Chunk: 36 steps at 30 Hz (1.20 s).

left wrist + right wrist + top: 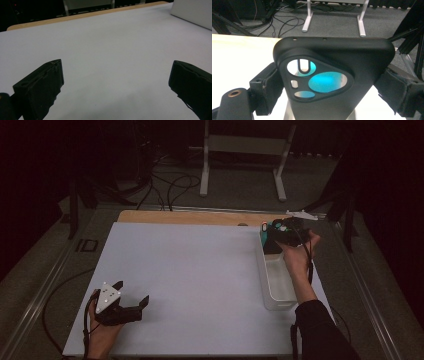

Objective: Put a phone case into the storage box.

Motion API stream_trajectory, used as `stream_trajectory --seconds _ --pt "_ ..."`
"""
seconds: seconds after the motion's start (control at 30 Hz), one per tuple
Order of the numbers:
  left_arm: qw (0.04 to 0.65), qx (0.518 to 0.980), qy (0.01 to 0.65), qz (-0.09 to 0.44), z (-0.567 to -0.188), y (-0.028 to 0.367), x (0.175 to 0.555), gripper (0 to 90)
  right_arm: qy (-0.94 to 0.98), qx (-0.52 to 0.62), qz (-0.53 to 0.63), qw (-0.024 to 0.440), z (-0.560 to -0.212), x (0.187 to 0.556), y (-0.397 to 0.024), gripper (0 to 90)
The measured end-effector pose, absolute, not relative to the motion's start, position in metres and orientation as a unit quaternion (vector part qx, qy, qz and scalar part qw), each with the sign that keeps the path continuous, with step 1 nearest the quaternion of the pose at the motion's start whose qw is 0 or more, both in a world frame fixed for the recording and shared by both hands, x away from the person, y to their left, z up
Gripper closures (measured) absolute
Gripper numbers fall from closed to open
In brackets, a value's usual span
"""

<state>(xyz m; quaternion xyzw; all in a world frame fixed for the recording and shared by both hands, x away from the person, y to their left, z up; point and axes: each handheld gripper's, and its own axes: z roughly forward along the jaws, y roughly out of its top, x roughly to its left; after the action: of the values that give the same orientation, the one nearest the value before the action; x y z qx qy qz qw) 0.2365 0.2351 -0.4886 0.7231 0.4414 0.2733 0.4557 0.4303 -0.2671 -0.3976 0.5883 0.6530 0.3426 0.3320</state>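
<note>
We see a white tabletop (200,280) with a wooden far edge. Beyond it, black cables (170,185) lie on the floor beside a white stand (245,150).

A black phone case (332,67) with turquoise showing through, white bin (278,282), white tabletop (190,280).

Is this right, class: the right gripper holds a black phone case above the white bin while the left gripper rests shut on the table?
Not quite. The left gripper is open, its jaws wide apart in the left gripper view. The right gripper does hold the black phone case above the white bin.
</note>
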Motion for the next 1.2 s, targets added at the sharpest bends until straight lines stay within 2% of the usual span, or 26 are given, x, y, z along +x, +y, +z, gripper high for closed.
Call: stream_trajectory --seconds 1.2 --pt "0.457 0.724 0.44 0.272 -0.489 0.234 0.237 0.4 0.677 0.594 0.294 0.32 -0.428 0.447 -0.258 12.9"
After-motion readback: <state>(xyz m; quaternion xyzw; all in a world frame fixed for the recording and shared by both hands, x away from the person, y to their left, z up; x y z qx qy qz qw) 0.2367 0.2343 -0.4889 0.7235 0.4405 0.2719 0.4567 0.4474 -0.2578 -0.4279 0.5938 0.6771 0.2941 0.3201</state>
